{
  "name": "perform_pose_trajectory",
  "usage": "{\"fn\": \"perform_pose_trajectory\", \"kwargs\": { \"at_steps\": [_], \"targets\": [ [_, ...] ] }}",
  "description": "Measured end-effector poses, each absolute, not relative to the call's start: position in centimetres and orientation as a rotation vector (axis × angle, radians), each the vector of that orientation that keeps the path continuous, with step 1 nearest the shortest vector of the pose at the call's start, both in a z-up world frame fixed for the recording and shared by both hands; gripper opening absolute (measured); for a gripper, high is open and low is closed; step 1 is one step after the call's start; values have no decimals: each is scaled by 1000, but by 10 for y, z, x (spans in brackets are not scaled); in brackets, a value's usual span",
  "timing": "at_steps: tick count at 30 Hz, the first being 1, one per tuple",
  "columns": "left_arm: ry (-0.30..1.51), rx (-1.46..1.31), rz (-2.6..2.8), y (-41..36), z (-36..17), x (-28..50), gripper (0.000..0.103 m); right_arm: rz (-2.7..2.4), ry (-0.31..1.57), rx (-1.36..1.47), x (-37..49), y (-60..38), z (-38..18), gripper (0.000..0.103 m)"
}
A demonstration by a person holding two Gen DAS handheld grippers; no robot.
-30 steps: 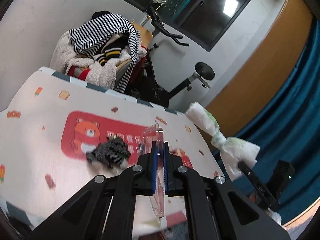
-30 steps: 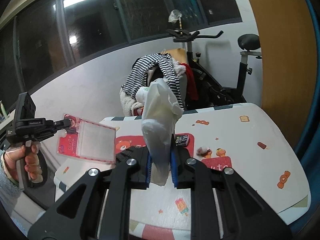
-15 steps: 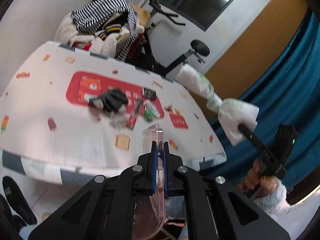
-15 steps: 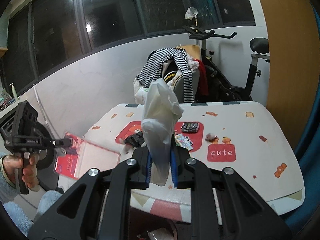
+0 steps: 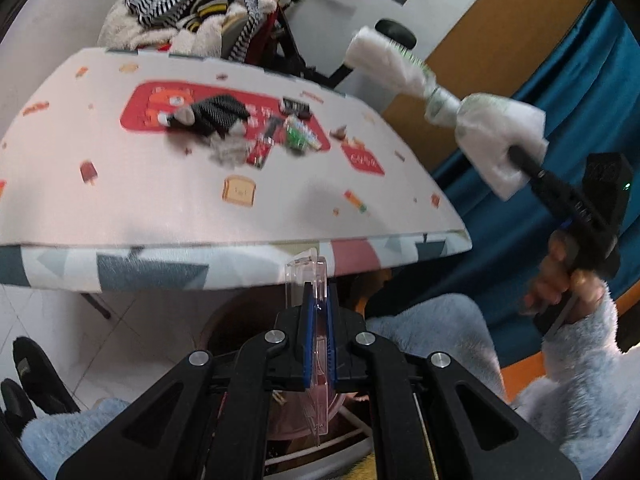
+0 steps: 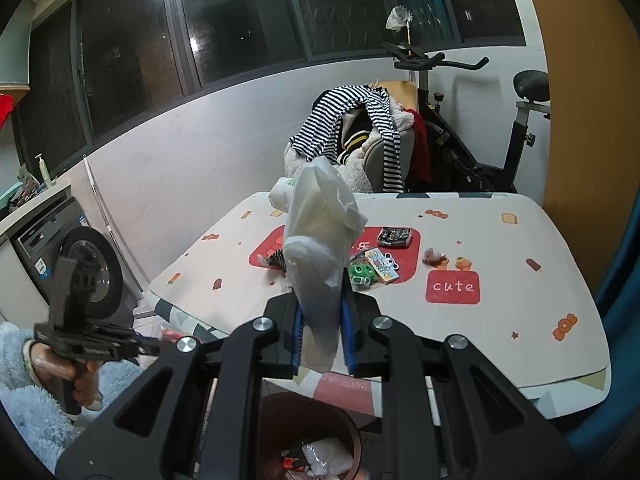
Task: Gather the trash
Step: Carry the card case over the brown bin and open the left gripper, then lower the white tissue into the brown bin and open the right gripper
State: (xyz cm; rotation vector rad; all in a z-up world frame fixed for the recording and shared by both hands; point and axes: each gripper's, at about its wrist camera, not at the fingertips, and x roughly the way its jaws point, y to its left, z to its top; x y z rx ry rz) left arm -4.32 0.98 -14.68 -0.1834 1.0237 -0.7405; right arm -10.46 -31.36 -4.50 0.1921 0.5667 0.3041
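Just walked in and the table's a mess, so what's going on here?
A person is clearing trash off the table. The left hand-held gripper is shut on a clear plastic package, and the right hand-held gripper is shut on a crumpled white plastic bag. Both are near a brown bin under the table edge. Wrappers are still on the tabletop.

We see dark windows point(image 6: 240, 20) above a white wall point(image 6: 192, 152), an exercise bike point(image 6: 480, 128), a washing machine point(image 6: 72, 272) and blue curtains point(image 5: 580, 92).
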Motion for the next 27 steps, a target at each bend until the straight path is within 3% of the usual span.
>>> {"fn": "perform_pose_trajectory", "kwargs": {
  "at_steps": [13, 14, 17, 20, 27],
  "targets": [
    [1154, -120, -732, -16, -207, -38, 6, 312, 653, 143, -122, -323, -48, 19],
    [1159, -121, -731, -16, -210, -38, 10, 314, 658, 142, -122, -325, -48, 19],
    [1158, -148, -725, -13, -212, -35, 48, 315, 683, 120, -124, -325, -49, 19],
    [1121, -154, -706, -8, -203, -34, 56, 336, 713, 109, -128, -326, -51, 19],
    [915, -106, -566, 8, -148, -37, 90, 428, 794, 59, -134, -323, -55, 19]
  ]
}}
